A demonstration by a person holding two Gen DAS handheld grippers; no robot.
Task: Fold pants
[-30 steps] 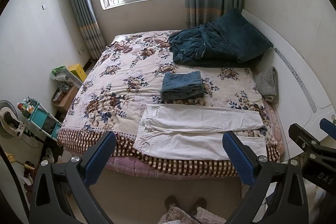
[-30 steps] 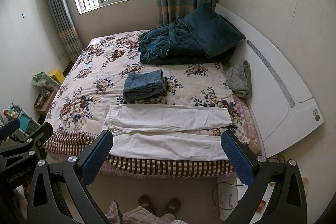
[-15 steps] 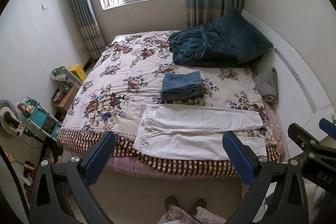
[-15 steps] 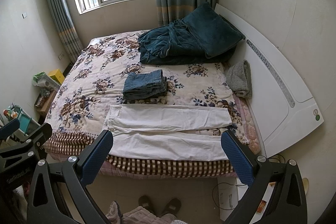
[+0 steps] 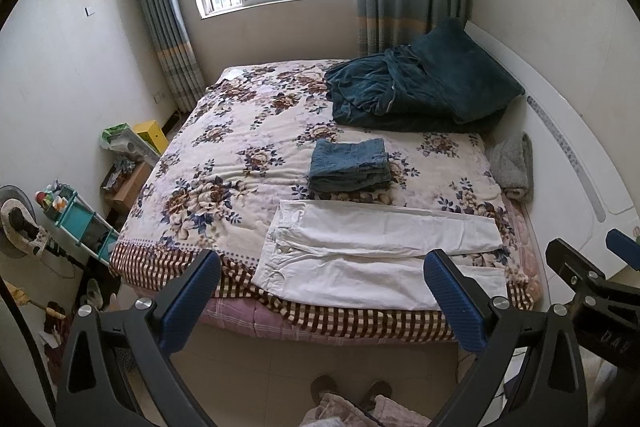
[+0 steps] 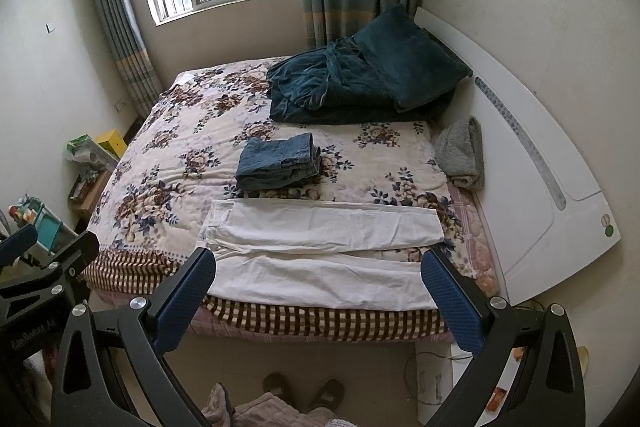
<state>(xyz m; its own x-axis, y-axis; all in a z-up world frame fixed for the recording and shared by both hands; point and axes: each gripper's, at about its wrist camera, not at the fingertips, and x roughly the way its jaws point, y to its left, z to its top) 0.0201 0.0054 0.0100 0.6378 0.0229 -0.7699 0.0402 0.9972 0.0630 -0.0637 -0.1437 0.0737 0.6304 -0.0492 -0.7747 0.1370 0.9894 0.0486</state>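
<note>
White pants (image 5: 376, 255) lie flat along the near edge of the bed, waist to the left, legs to the right; they also show in the right wrist view (image 6: 320, 251). My left gripper (image 5: 320, 303) is open and empty, held well above the floor in front of the bed. My right gripper (image 6: 316, 301) is open and empty too, at about the same height. Both are far from the pants. The right gripper's side shows at the right edge of the left wrist view (image 5: 592, 287).
Folded blue jeans (image 5: 350, 165) sit just behind the pants. A dark teal blanket and pillow (image 5: 420, 87) lie at the bed's far right. A grey towel (image 5: 514, 165) lies by the white headboard (image 5: 568, 147). Cluttered shelves (image 5: 76, 215) stand left of the bed.
</note>
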